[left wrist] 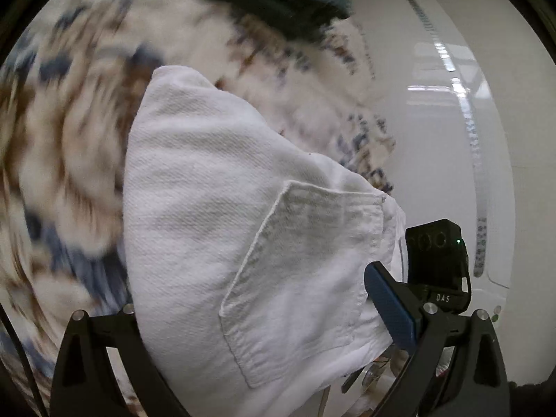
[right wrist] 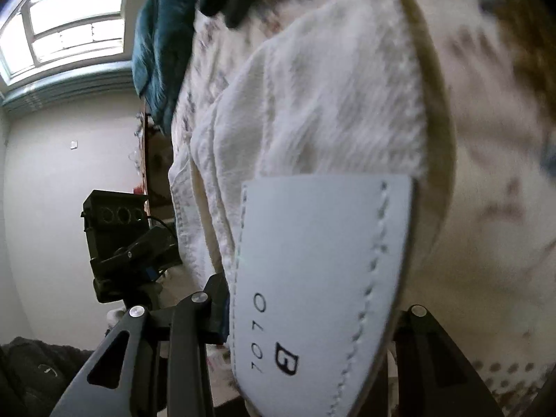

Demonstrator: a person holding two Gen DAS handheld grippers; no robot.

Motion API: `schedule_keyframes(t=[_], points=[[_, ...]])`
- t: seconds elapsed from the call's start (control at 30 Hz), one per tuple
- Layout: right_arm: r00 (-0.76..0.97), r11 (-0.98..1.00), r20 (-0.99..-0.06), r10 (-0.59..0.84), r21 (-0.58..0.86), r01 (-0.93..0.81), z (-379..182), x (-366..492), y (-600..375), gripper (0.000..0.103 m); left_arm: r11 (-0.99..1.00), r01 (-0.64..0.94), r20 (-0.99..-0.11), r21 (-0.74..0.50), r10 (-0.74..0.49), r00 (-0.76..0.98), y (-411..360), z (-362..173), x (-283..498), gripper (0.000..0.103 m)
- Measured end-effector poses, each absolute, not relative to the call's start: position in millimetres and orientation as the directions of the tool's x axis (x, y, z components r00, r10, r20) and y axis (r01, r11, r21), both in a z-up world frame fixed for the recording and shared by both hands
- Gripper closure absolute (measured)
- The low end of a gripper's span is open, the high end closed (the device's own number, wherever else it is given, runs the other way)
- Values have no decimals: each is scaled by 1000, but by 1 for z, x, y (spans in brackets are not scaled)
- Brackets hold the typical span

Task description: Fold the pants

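The left gripper (left wrist: 278, 358) is clamped on the white pants (left wrist: 215, 208), the cloth bunched between its blue-padded fingers (left wrist: 392, 309) near a patch pocket (left wrist: 302, 278). The right gripper (right wrist: 312, 333) grips the same waist end, at a pale label (right wrist: 312, 278) stitched to the band; its jaws are narrow on the fabric.

Each wrist view shows the other gripper just beside it, so the two hold the waistband close together, neither plainly nearer to the rest of the garment. From both, the pants run forward and away, long axis along the fingers, out over the patterned bed (left wrist: 62, 146). The far leg end lies toward the head of the bed, near a teal pillow (right wrist: 160, 52).

Much of the bed is blurred. Judging from this, the next fold would carry the waist end toward the leg end.
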State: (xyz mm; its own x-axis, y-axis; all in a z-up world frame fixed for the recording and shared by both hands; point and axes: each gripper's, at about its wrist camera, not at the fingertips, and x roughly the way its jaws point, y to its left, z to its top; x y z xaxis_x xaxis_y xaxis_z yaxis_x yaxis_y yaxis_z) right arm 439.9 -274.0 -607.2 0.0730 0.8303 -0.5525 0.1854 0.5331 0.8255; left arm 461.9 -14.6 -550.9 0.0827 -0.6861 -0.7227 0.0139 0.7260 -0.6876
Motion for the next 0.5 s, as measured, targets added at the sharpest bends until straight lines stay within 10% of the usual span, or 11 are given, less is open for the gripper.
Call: schedule_keyframes(t=[0.5], points=[[224, 594, -573, 788, 804, -33, -517, 787, -281, 61, 747, 155, -694, -646, -660, 288, -20, -452, 795, 5]])
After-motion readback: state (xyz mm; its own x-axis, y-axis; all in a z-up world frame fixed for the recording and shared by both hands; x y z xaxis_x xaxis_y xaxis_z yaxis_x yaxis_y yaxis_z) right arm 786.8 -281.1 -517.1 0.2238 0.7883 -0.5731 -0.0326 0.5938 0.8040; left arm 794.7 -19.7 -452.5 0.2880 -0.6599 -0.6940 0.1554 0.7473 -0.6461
